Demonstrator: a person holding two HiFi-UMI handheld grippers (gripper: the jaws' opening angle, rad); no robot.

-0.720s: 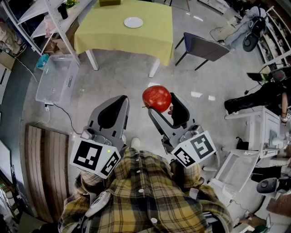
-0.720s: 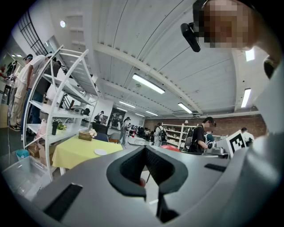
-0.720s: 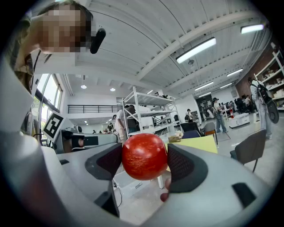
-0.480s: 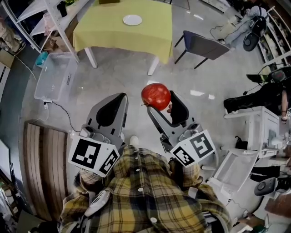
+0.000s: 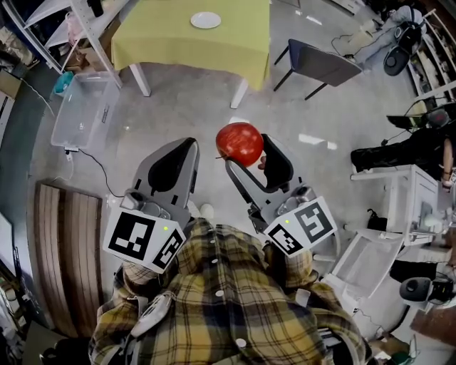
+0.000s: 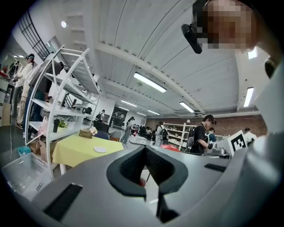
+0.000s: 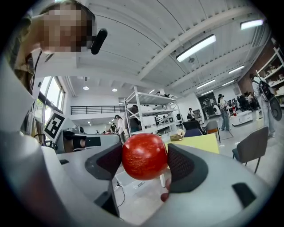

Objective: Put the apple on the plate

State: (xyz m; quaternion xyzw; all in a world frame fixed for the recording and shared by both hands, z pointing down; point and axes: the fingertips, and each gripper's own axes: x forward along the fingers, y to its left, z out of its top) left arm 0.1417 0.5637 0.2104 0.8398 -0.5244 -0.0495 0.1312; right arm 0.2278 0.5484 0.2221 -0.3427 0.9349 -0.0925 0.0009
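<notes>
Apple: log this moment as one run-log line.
apple: gripped by right gripper, midair | left gripper: shut, empty | plate: bare, on yellow table ahead | placement: not yet done

The apple (image 5: 240,143) and yellow table (image 5: 214,50) (plate (image 5: 205,20) too) have shifted upward.

Bright and even, lit by ceiling strip lights (image 6: 150,82). Glare patches on glossy floor (image 5: 313,140). Heavy fisheye warp, black corners in gripper views.

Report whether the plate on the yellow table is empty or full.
Empty: the plate shows bare white; the apple sits clamped in the right gripper.
</notes>
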